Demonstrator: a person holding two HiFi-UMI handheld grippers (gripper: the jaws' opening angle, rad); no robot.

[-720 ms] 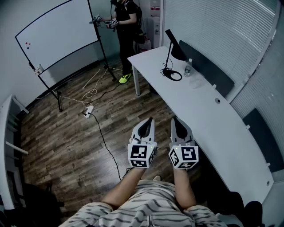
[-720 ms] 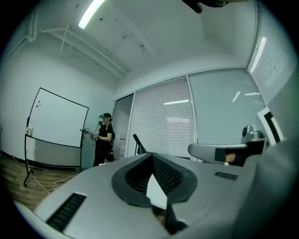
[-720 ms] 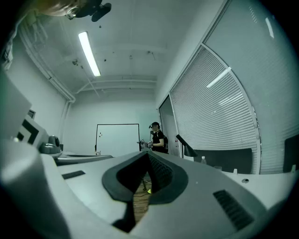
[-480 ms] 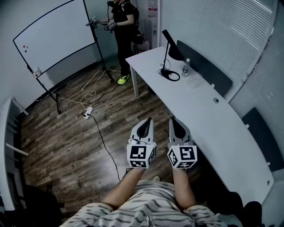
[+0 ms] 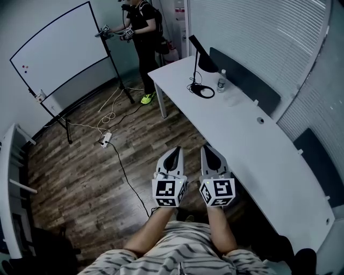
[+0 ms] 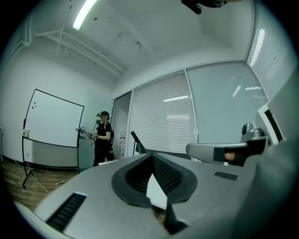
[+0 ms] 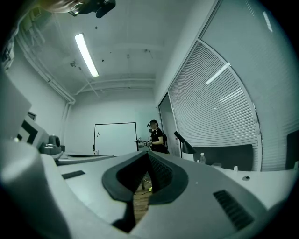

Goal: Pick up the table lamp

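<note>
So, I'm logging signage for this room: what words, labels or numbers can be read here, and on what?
None legible anywhere.
Marker cubes: black-and-white square patterns, no letters.
Water bottle label: too small.
Whiteboard: two small dots, no writing.
Sheet on the far wall: blurred.

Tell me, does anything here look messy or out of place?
Only the floor: a power strip and loose cables trail across the wood near the whiteboard. The table lamp stands upright on the table, its cord coiled.
</note>
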